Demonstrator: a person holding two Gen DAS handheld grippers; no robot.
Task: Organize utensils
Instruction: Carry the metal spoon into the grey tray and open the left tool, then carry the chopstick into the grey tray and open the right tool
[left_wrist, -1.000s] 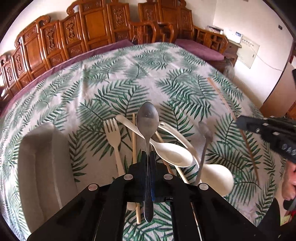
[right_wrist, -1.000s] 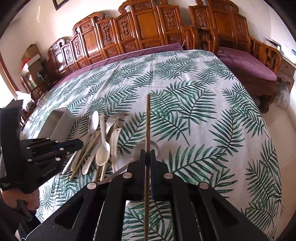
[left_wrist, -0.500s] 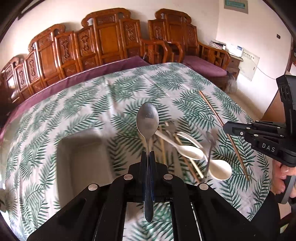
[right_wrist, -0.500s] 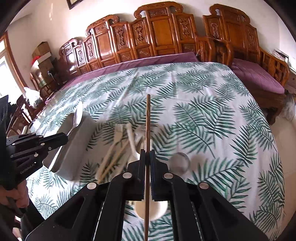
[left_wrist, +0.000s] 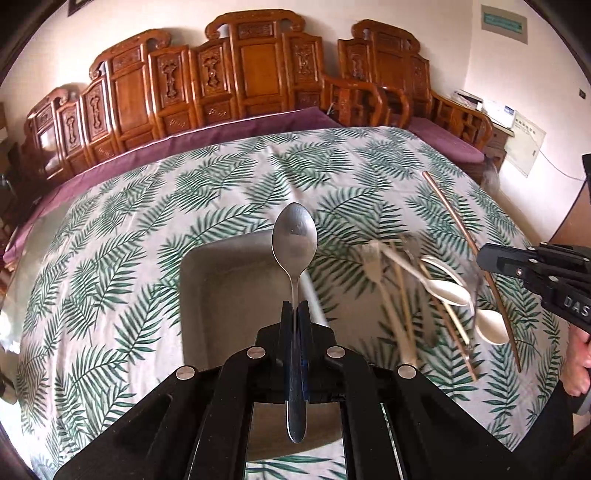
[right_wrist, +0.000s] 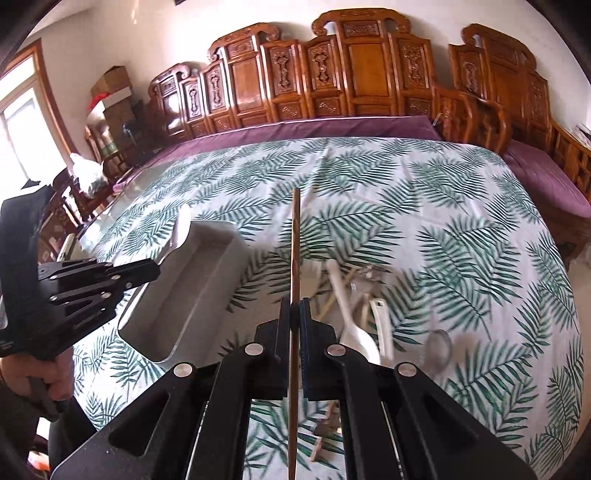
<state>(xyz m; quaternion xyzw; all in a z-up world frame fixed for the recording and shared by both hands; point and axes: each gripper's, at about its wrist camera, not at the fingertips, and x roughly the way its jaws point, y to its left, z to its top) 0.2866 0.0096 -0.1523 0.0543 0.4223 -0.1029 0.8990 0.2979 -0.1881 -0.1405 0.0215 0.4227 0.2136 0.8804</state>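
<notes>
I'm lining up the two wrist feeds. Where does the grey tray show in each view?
Left wrist: the grey tray lies at centre, under the metal spoon that the left gripper holds.
Right wrist: the tray lies left of centre, beside the left gripper.
Shared landmark: the pile of pale utensils.

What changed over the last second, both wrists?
The left gripper, shut on the metal spoon, has swung left from above the utensil pile to over the grey tray; the spoon's bowl now hangs above it. The right gripper has drifted left too, chopstick now nearer the tray. Nothing grasped or released: both grips unchanged, the pile still on the tablecloth.
</notes>
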